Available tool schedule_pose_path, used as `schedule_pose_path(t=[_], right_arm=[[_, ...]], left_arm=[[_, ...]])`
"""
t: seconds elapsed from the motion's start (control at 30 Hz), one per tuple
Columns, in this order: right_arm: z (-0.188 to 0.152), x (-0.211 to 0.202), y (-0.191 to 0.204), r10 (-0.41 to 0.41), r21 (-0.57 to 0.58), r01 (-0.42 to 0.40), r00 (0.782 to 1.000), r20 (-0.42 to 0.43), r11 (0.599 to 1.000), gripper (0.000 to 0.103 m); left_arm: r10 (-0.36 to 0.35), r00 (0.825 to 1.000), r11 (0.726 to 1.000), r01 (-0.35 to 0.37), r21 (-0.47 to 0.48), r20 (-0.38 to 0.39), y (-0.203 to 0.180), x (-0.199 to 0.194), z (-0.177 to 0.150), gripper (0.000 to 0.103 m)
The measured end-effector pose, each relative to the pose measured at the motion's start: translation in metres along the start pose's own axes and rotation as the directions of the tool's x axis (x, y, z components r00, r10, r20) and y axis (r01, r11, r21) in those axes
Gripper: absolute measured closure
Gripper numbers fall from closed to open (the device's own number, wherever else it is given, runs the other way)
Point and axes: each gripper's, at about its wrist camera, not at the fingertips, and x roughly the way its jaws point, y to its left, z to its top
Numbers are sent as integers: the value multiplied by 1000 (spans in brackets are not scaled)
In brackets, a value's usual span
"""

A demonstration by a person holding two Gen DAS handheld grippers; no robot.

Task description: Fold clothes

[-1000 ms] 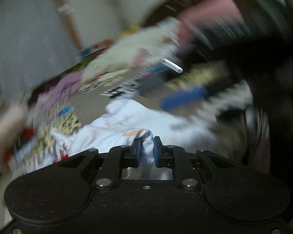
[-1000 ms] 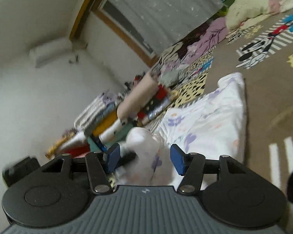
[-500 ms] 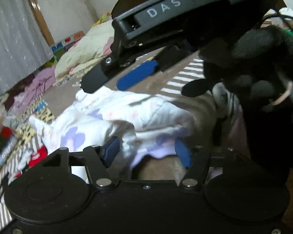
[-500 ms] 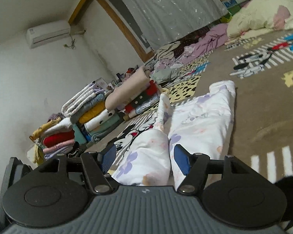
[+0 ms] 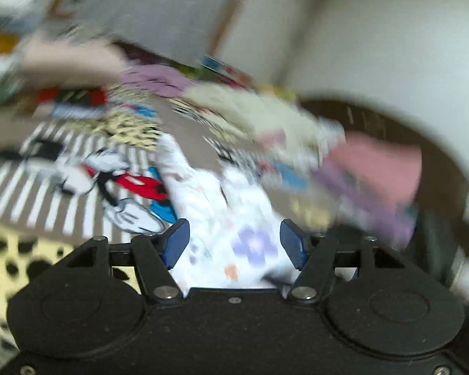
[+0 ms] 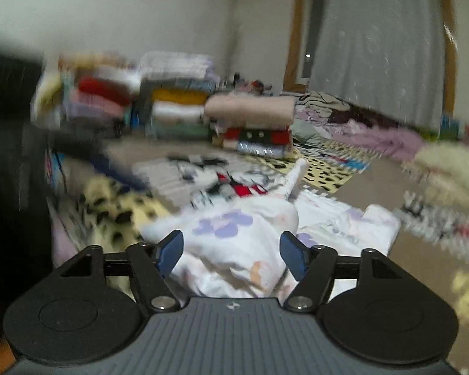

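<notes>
A white garment with purple and orange flowers (image 5: pixel 234 234) lies bunched on the patterned floor mat (image 5: pixel 78 172). In the left wrist view my left gripper (image 5: pixel 239 245) is open, its blue pads either side of the cloth. In the right wrist view the same garment (image 6: pixel 234 243) lies folded in a heap, and my right gripper (image 6: pixel 231 251) is open around its near edge. Both views are blurred by motion.
Stacks of folded clothes (image 6: pixel 172 106) stand along the far wall, with a rolled pink blanket (image 6: pixel 250 109). Loose purple and cream bedding (image 6: pixel 390 140) lies by the curtain (image 6: pixel 375 47). In the left wrist view a cream and pink pile (image 5: pixel 328 143) lies to the right.
The left gripper let go of the cloth a second ago and now stands open. Both cameras swung round; the right gripper stayed open over the garment.
</notes>
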Motion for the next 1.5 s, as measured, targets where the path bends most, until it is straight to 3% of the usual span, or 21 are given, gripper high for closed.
schedule_pose_path(t=[0.17,0.2,0.23,0.3,0.33,0.4,0.43,0.53,0.67,0.7,0.77,0.83,0.9,0.93,0.97,1.03,1.1,1.23,1.33,1.4,1.5], right_arm=[[3,34,25,-64,-198,52,997,-53,979,38],[4,39,27,-60,-198,45,996,-69,979,50],[4,43,24,-65,-171,50,994,-85,984,65],[5,44,15,-66,-89,58,994,-86,994,77],[7,39,4,-51,14,52,997,-59,999,87],[9,25,-27,-27,293,19,999,24,956,89],[4,20,-47,-3,455,-33,997,79,890,89],[-36,1,-98,21,790,-208,971,240,576,90],[-94,-10,-130,-20,937,-239,968,252,254,88],[-100,-12,-133,-26,944,-233,969,246,234,88],[-97,-15,-134,-40,944,-200,975,218,263,82],[-86,-16,-126,-44,917,-156,982,184,366,53],[-73,-17,-116,-69,874,-98,987,148,476,48],[-67,-17,-113,-82,846,-72,987,135,528,48],[-62,-18,-109,-94,820,-58,986,135,570,48],[-52,-20,-104,-119,764,-30,983,138,644,48],[-53,-23,-110,-131,783,-50,977,166,620,48],[-86,-19,-134,-151,924,-65,980,131,377,48],[-103,-22,-141,-161,963,-64,981,109,262,48],[-102,-24,-140,-160,962,-66,981,111,265,48],[-88,-24,-135,-166,932,-64,977,130,356,48]], left_arm=[[40,998,986,-32,-161,43,18,-5,6,40],[41,998,985,-33,-167,42,18,-6,7,40],[41,998,985,-33,-171,40,17,-6,7,40],[35,999,986,-29,-164,28,12,-7,7,40],[21,1000,990,-18,-142,19,9,-7,6,40],[-9,1000,997,8,-80,-3,-1,-3,3,40],[-24,1000,999,24,-39,-16,-8,-1,2,40],[-20,996,983,34,178,-82,-41,12,-9,40],[49,987,889,27,458,-153,-83,32,-36,40],[64,985,855,29,518,-161,-90,38,-44,40],[114,980,769,17,639,-163,-103,52,-61,40],[176,973,663,-3,749,-151,-114,66,-79,40],[238,966,549,-51,834,-98,-120,79,-94,40],[265,960,513,-66,856,-85,-121,83,-98,55],[292,954,477,-80,875,-72,-122,87,-102,82],[337,940,467,-114,877,-58,-116,88,-101,89],[343,936,505,-114,855,-78,-105,81,-94,92],[362,928,505,-120,855,-84,-94,67,-95,92],[380,921,496,-121,860,-90,-92,67,-97,92],[395,914,494,-125,860,-94,-90,67,-97,93],[414,904,507,-133,852,-105,-85,67,-97,93]])
